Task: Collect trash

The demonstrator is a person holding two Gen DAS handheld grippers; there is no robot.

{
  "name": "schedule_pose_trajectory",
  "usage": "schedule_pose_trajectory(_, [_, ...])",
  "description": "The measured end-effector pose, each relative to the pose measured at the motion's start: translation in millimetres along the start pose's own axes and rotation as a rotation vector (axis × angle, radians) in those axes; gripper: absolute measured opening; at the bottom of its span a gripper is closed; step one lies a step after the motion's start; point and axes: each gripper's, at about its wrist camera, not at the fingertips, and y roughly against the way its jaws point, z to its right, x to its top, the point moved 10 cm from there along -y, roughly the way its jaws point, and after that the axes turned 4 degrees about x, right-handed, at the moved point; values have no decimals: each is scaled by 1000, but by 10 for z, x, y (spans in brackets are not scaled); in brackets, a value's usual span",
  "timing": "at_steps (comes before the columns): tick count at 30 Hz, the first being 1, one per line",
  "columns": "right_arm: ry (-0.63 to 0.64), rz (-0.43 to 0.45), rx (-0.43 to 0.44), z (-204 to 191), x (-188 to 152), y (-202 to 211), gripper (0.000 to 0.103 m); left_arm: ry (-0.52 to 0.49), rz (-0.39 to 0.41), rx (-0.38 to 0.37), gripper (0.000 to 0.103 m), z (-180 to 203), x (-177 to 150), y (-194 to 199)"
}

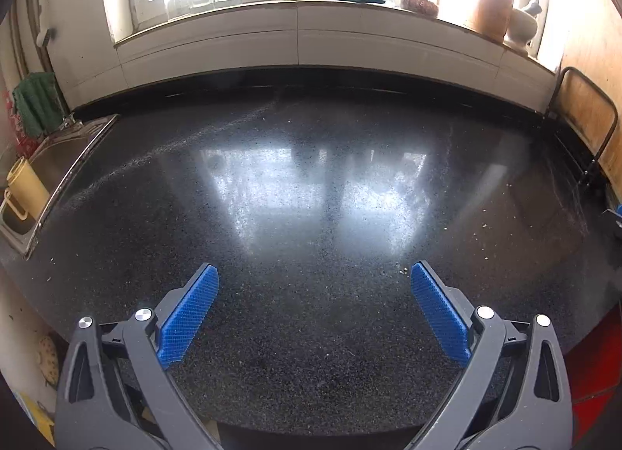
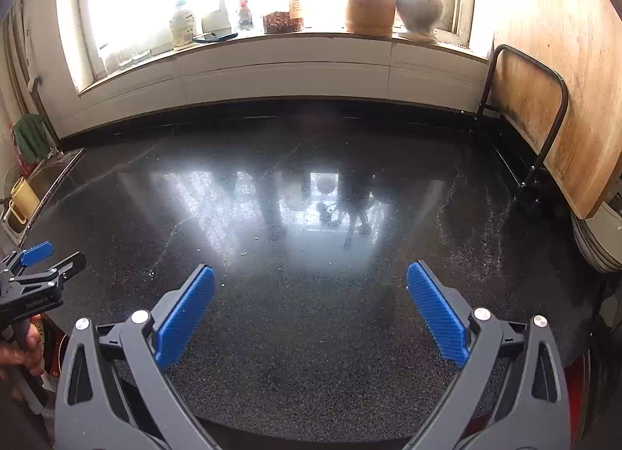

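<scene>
Left wrist view: left gripper (image 1: 315,275) held over a dark speckled counter (image 1: 311,185), its 2 blue pads (image 1: 190,314) spread wide w/ nothing between them, just bare stone. Right wrist view shows the same for the right gripper (image 2: 311,275): 2 blue pads (image 2: 435,314) wide apart, nothing gripped, hovering near the counter's front edge. The left gripper also shows at the far left of the right view, one blue pad visible, w/ a hand (image 2: 27,349) on its grip below. Trash: no big piece to see; only small pale crumbs (image 1: 484,222) scattered on the counter, a few toward the right side in the left view and approx. 3-4 specks (image 2: 243,253) ahead of the right gripper's left pad; too small to count for sure. Far left of the counter, 1 steel sink (image 1: 58,154) w/ 1 yellow jug (image 1: 23,189) at it, and a green cloth (image 1: 37,104) hanging above. Back of the counter meets a white tiled wall under a bright window sill (image 2: 272,39). On the sill: 1 plastic bottle (image 2: 182,28), 1 dark handled tool (image 2: 214,37) lying flat beside it, 1 jar of reddish stuff (image 2: 283,22), 1 tall brown pot (image 2: 369,0) w/ utensils, 1 white mortar w/ pestle (image 2: 421,8). At right, 1 wooden board (image 2: 559,72) leans upright in a black wire rack (image 2: 544,127); a stack of pale plates (image 2: 598,240) sits below it at the edge.
</scene>
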Motion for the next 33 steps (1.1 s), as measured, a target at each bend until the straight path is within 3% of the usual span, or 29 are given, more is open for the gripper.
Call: schedule_pose_trajectory(33, [3,-29,6,-47,-51,-77,96,-4,-5,2,96,-63,25,-37])
